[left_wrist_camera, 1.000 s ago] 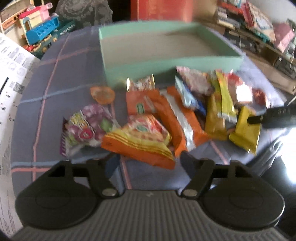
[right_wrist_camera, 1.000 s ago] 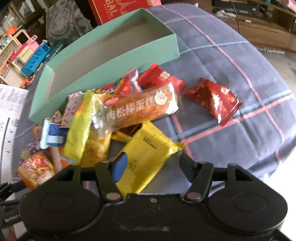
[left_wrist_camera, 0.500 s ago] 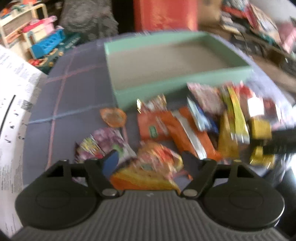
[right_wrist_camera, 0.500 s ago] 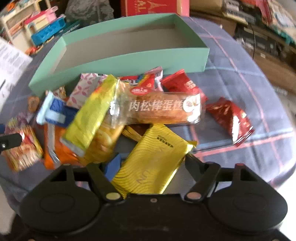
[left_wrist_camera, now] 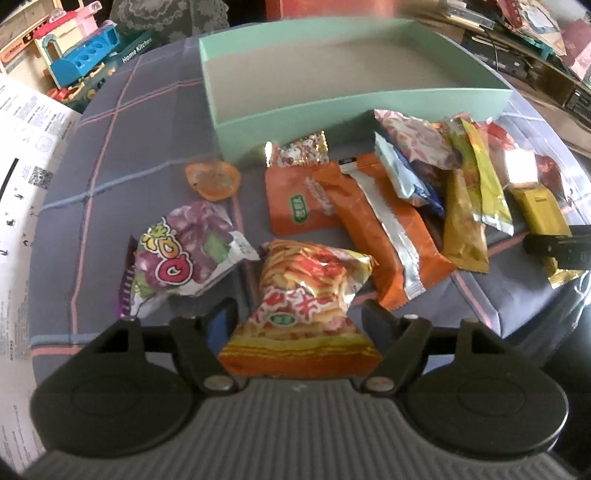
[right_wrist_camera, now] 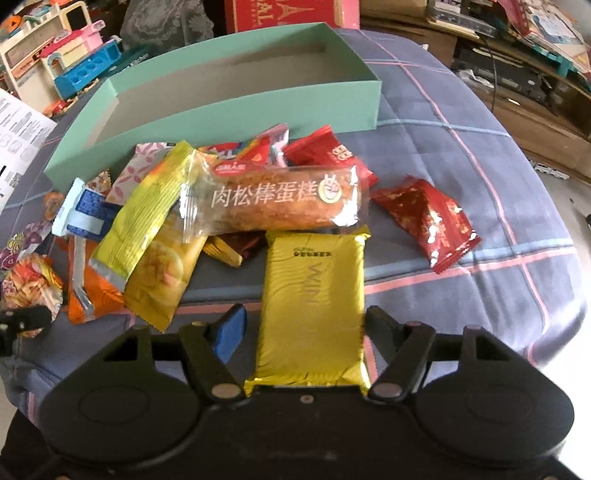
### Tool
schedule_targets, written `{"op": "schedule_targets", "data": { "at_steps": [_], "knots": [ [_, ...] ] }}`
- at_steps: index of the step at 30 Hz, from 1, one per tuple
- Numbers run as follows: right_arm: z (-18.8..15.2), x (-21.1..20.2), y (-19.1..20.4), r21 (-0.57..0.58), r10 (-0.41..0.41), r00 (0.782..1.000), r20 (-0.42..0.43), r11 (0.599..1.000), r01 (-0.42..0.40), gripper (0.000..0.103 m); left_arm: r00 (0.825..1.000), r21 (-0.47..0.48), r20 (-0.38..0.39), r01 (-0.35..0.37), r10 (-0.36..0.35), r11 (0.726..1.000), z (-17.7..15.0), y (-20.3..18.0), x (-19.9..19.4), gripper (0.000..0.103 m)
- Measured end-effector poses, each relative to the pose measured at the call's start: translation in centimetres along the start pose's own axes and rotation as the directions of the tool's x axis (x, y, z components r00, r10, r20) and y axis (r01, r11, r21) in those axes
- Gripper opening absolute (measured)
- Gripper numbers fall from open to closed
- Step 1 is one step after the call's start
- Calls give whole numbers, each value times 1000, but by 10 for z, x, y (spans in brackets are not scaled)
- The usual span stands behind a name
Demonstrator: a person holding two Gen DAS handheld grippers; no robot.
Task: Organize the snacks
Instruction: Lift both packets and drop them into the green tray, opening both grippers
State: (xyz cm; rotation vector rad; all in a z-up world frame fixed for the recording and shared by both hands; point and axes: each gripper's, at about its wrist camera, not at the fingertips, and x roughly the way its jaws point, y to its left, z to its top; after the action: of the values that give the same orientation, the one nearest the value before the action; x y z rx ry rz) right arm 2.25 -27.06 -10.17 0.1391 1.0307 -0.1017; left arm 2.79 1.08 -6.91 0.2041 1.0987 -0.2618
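A pile of snack packets lies on a blue plaid cloth in front of an empty mint-green box (left_wrist_camera: 354, 107), which also shows in the right wrist view (right_wrist_camera: 236, 114). My left gripper (left_wrist_camera: 299, 321) is open, its fingers either side of an orange-yellow crisp bag (left_wrist_camera: 306, 306). My right gripper (right_wrist_camera: 306, 325) is open, its fingers either side of a gold packet (right_wrist_camera: 314, 302). A clear-wrapped floss cake (right_wrist_camera: 284, 199) lies just beyond the gold packet. A purple packet (left_wrist_camera: 181, 251) lies left of the crisp bag.
Long orange packets (left_wrist_camera: 384, 229), yellow packets (right_wrist_camera: 147, 221) and red packets (right_wrist_camera: 428, 218) crowd the pile. A toy kitchen set (left_wrist_camera: 74, 62) stands far left, a red box (right_wrist_camera: 288, 13) behind the green box, printed paper (left_wrist_camera: 22, 155) at left. Cluttered shelves stand at right.
Both grippers moved forward over the pile. The crisp bag now lies between the left fingers and the gold packet between the right fingers.
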Motion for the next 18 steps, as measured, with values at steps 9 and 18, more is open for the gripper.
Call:
{"op": "schedule_targets", "data": {
  "at_steps": [9, 18],
  "knots": [
    [-1, -7, -5, -4, 19, 999, 51, 1000, -19, 52, 1000, -3, 31, -5, 5, 1000, -5, -8, -3, 48],
    [13, -47, -19, 35, 106, 989, 105, 993, -110, 52, 988, -55, 147, 62, -54, 997, 12, 7, -56, 48]
  ]
}}
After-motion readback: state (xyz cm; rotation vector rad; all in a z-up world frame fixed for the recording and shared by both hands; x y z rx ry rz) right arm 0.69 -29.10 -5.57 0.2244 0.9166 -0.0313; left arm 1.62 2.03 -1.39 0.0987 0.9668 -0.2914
